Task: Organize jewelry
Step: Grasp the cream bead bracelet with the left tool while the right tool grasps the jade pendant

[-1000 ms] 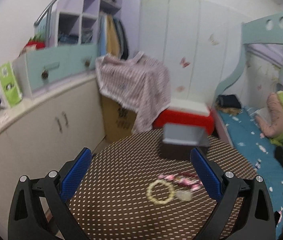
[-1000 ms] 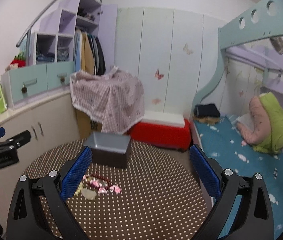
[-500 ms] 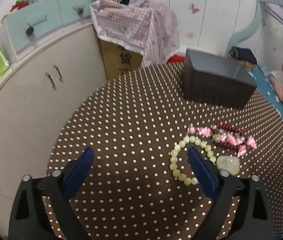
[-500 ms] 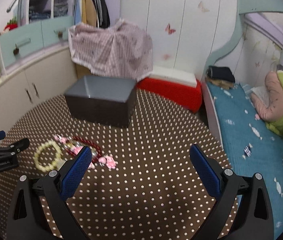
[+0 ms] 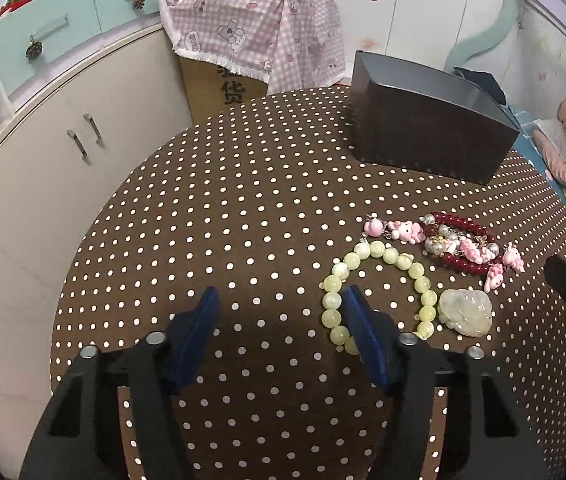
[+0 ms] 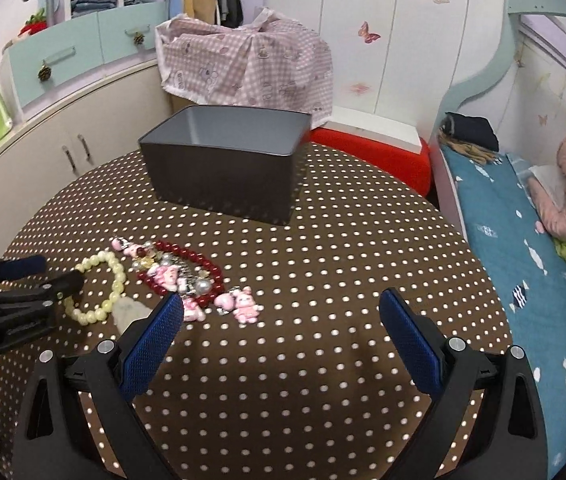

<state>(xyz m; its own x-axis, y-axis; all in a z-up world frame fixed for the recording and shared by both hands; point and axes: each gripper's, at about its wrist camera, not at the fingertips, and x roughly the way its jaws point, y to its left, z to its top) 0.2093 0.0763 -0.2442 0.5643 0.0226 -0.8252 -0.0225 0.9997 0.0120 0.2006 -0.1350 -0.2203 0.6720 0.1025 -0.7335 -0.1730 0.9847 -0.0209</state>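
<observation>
Down low over the dotted brown table (image 5: pixel 243 200), left gripper (image 5: pixel 279 304) with blue fingers (image 5: pixel 199 332) spread partway, nothing clamped between them. Right-hand finger of that pair overlapping the near left arc of the pale green bead bracelet (image 5: pixel 379 256); contact or mere hovering above the beads, cannot tell. Just right of the bracelet, touching its beads, a pale jade-like pendant (image 5: pixel 467 312). Farther right and a little beyond, a dark red bead bracelet (image 5: pixel 459 236) tangled with pink charms (image 5: pixel 403 230) and clear pearly beads. At the far side of the table, a dark open box (image 5: pixel 427 132), well apart from the jewelry pile.

From the right wrist view, right gripper (image 6: pixel 283 324) wide open, blue pads (image 6: pixel 151 344) far apart, holding nothing, poised above bare tablecloth (image 6: pixel 323 264) near the pile. Left-hand finger close beside the pink charms (image 6: pixel 243 304) and the pendant (image 6: pixel 129 312), touching or not unclear. Red bracelet (image 6: pixel 187 268) and green bracelet (image 6: pixel 111 276) to the near left, left gripper (image 6: pixel 23 280) reaching in over the green one from the left edge. Dark box (image 6: pixel 223 168) standing open beyond, interior grey.
</observation>
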